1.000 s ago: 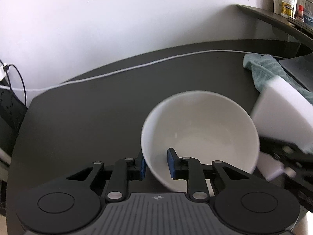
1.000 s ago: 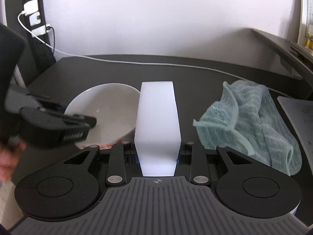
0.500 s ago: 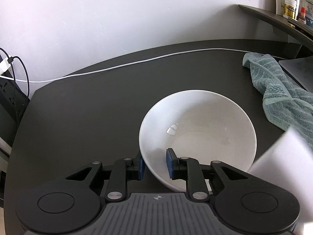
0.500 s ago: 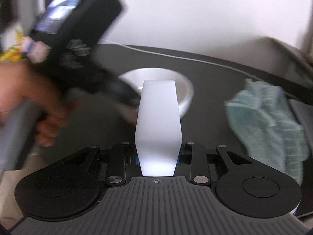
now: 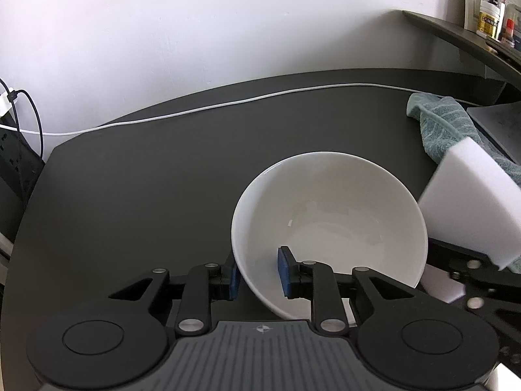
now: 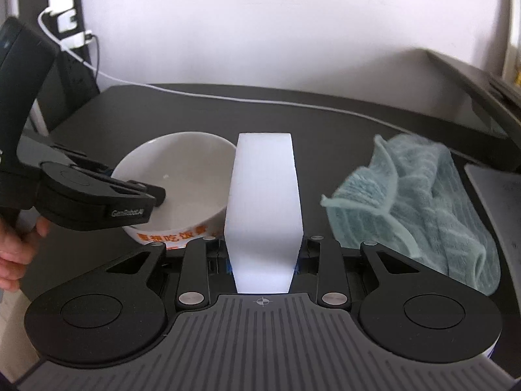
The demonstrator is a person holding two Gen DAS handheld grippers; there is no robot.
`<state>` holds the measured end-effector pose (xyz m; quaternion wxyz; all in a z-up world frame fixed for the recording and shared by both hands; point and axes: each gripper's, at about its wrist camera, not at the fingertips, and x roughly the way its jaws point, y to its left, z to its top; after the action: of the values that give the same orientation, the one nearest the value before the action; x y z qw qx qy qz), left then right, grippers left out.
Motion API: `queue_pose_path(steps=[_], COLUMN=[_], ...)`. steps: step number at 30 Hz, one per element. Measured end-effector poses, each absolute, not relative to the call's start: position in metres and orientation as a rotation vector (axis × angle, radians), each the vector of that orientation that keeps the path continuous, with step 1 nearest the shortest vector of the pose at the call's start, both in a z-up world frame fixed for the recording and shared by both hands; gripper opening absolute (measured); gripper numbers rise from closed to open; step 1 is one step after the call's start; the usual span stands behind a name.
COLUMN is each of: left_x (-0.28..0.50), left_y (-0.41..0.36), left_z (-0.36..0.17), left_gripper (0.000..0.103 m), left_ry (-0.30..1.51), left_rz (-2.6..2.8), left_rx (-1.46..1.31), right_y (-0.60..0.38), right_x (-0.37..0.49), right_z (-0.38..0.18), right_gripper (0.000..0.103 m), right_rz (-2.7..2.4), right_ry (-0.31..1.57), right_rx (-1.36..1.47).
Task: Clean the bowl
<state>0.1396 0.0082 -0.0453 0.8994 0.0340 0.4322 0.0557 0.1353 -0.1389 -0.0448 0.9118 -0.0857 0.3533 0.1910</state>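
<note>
**Bowl pinched at the rim, sponge block waiting beside it**

On the far left, a power strip (image 6: 70, 16) with white plugs stood against the wall, and a white cable (image 5: 228, 106) ran from there across the back of the dark table (image 5: 130, 195). Next came the left gripper (image 5: 257, 277), its blue pads clamped on the near rim of the white bowl (image 5: 329, 221), one pad outside, one inside. The bowl sat on the table and looked pretty empty inside; orange lettering showed on its outer wall. Just to its right, the right gripper (image 6: 263, 260) was squeezed tight on a white sponge block (image 6: 263, 208), which stuck out forward beside the bowl's rim; couldn't tell if they touched. Further right lay a crumpled teal towel (image 6: 416, 195).
</note>
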Motion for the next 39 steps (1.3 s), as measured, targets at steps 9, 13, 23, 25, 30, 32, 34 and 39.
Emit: queue_pose_path(steps=[9,13,23,25,30,32,34,39], left_x=[0.142,0.142,0.142,0.143,0.149,0.150,0.150,0.146], left_y=[0.006,0.004,0.004,0.003,0.001,0.001,0.001,0.000], left_z=[-0.046,-0.046,-0.046,-0.046,-0.045,-0.045,-0.045,-0.046], left_gripper=[0.023,0.023,0.023,0.023,0.023,0.023,0.023,0.023], left_ry=[0.893,0.894,0.895,0.897,0.904,0.906,0.906,0.895], left_rz=[0.114,0.118,0.120,0.129,0.143,0.143,0.138,0.140], left_rx=[0.076,0.078,0.079,0.074,0.050,0.050,0.050,0.071], right_y=[-0.159,-0.161,-0.156,-0.157,-0.145,-0.137,-0.133,-0.131], right_x=[0.116,0.115,0.112,0.116,0.137,0.131,0.121,0.083], right_z=[-0.043,-0.049,-0.050,-0.047,-0.056,-0.055,-0.055,-0.053], right_gripper=[0.041,0.041,0.030,0.030,0.031,0.031,0.031,0.031], right_rz=[0.393,0.401,0.378,0.368,0.354,0.347,0.349,0.418], right_ry=[0.731,0.734,0.689,0.681,0.719,0.715,0.719,0.733], right_rx=[-0.108,-0.071,-0.103,-0.096,-0.096,-0.135,-0.157,-0.166])
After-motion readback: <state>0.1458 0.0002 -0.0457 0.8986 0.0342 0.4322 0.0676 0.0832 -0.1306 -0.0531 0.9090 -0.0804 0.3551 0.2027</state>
